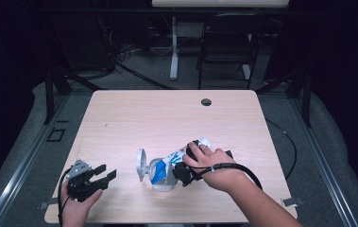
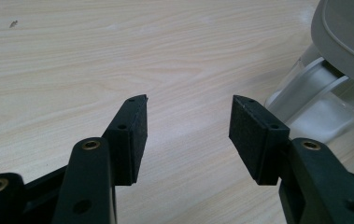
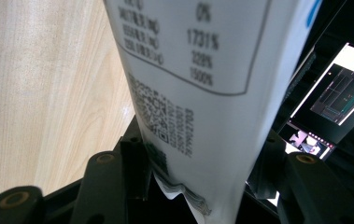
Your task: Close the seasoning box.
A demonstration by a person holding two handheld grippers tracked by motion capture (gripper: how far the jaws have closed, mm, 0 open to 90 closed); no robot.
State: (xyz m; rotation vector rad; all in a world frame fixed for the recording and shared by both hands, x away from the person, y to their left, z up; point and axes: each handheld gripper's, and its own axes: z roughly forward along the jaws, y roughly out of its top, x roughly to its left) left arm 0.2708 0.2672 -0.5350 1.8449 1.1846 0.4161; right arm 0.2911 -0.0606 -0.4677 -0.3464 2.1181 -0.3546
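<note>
White pouch [image 1: 179,158] with blue print lies tilted across the front middle of the wooden table [image 1: 167,118], its lower end dipping toward the mouth of a clear container [image 1: 160,177] with a white base. The container's round white lid [image 1: 141,163] stands open, hinged up on the side away from the pouch. In the right gripper view the pouch [image 3: 202,84] runs between the two black jaws, printed with a table of percentages and a square code, its crimped end hanging down near the jaw roots. The jaws sit against its two sides, pinching it in a wide grip. Right gripper [image 1: 186,171] in the high view sits at the pouch's near end, just beside the container, with the person's right hand [image 1: 214,165] wrapped over it and a black cable [image 1: 242,170] looping back along the forearm. Left gripper [image 1: 106,176] rests well apart from the container, toward the table's front left corner, held in the left hand [image 1: 77,205], grey plate on top. In the left gripper view its jaws [image 2: 188,126] stand spread with bare table between the pads; the container [image 2: 315,98] and its lid [image 2: 347,37] show off to the right of them, apart from the nearer pad. A small round hole [image 1: 206,101] marks the table's far edge, beyond the container. A dark chair [image 1: 228,42] stands on the floor past the table.
</note>
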